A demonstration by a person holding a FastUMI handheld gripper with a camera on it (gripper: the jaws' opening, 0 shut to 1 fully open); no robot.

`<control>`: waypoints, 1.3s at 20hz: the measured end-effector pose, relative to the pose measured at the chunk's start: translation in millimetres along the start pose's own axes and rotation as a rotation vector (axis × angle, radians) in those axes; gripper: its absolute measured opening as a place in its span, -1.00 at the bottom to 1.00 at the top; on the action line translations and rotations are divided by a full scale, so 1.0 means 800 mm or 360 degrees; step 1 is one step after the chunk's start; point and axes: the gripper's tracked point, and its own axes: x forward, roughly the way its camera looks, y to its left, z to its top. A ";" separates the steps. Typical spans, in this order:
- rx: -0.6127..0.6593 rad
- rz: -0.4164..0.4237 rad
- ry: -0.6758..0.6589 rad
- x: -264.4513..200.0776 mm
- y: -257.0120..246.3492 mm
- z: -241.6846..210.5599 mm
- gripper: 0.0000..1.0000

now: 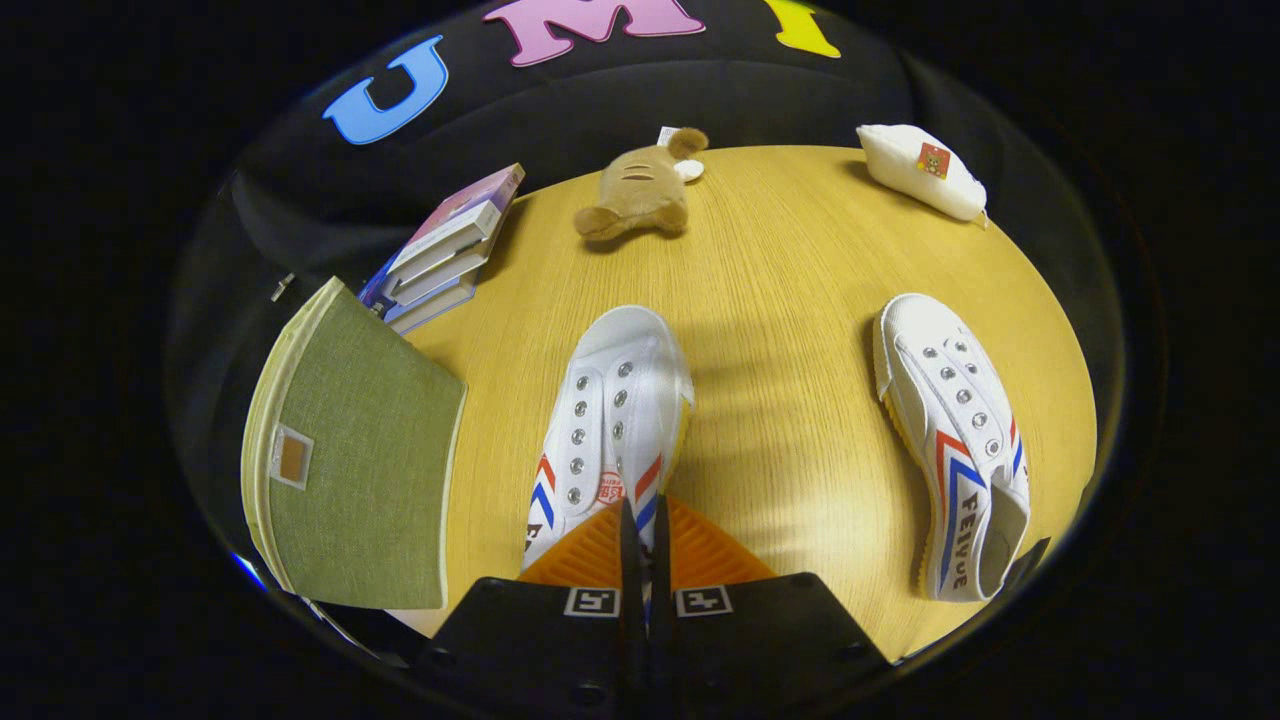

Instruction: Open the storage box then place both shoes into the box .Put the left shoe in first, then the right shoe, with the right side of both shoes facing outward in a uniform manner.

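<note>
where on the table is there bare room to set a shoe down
Widest bare wood lies between the two white shoes, running up toward the plush toy and white pouch. A narrower strip sits between the green storage box and the near shoe. Crowded by the books. The gripper has its jaws nearly closed on that shoe's heel.

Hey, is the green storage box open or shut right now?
Shut: the green storage box shows its flat lid closed. The gripper is shut on the near shoe.
</note>
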 end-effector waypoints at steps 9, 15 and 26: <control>0.0157 0.0124 -0.0147 -0.118 0.059 0.082 -0.89; 0.0182 0.0366 -0.0208 -0.191 0.171 0.134 -0.89; 0.0110 0.0523 0.0020 -0.145 0.346 0.071 -0.89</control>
